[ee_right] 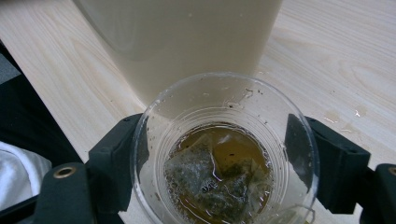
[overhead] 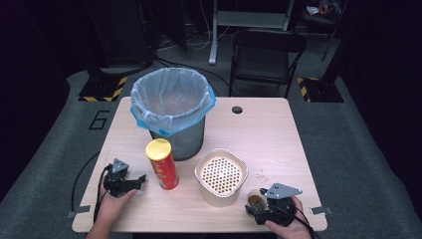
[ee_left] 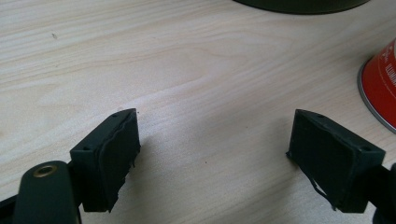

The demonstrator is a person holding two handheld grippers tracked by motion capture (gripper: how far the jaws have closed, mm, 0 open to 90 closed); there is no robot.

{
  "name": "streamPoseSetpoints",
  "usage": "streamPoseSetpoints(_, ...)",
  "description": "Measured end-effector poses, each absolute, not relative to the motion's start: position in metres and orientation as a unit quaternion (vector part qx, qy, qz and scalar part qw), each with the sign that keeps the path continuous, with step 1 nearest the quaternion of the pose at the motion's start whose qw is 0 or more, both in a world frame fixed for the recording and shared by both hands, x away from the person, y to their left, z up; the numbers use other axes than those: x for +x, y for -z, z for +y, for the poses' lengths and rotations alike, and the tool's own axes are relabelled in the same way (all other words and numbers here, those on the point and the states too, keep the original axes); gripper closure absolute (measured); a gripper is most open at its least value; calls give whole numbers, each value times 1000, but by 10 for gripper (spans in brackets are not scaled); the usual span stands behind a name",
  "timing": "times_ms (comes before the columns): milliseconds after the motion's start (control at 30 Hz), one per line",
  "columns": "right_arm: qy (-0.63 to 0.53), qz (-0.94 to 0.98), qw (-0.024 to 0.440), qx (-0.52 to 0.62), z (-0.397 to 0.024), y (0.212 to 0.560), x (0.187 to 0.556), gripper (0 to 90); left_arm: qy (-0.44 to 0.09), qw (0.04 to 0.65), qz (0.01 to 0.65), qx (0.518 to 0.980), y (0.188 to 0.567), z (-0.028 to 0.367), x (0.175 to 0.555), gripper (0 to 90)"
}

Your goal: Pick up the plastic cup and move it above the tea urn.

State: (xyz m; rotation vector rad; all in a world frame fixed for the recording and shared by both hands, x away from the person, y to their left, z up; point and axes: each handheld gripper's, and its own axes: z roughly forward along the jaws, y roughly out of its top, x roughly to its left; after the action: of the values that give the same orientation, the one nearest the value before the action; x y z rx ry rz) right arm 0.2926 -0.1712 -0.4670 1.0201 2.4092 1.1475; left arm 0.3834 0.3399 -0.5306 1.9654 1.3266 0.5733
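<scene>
Wooden table (overhead: 278,139) | right gripper (ee_right: 219,154) clasps plastic cup (ee_right: 224,154) | left gripper (ee_left: 212,154) wide, empty

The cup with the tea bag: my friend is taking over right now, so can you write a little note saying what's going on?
Right tool: jaws on both sides of the clear cup, which holds brown tea and a tea bag; whether they press on it is not certain.
Left tool: open, nothing between the jaws, low over the table beside the red can.
The cup is at the table's near right edge, next to the cream strainer tub; the lined bin stands behind.
Done: cup reached.
Probably left: empty the cup, likely through the strainer.
</scene>
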Motion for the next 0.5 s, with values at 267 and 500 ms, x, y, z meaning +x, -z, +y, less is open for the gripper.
streamPoseSetpoints(267, -400, 832, 149, 354, -176, 467, 297, 229, -221, 344, 511, 757, 531, 340, 383, 160)
streamPoseSetpoints(500, -407, 822, 159, 365, -187, 459, 318, 230, -220, 344, 511, 757, 531, 340, 383, 160)
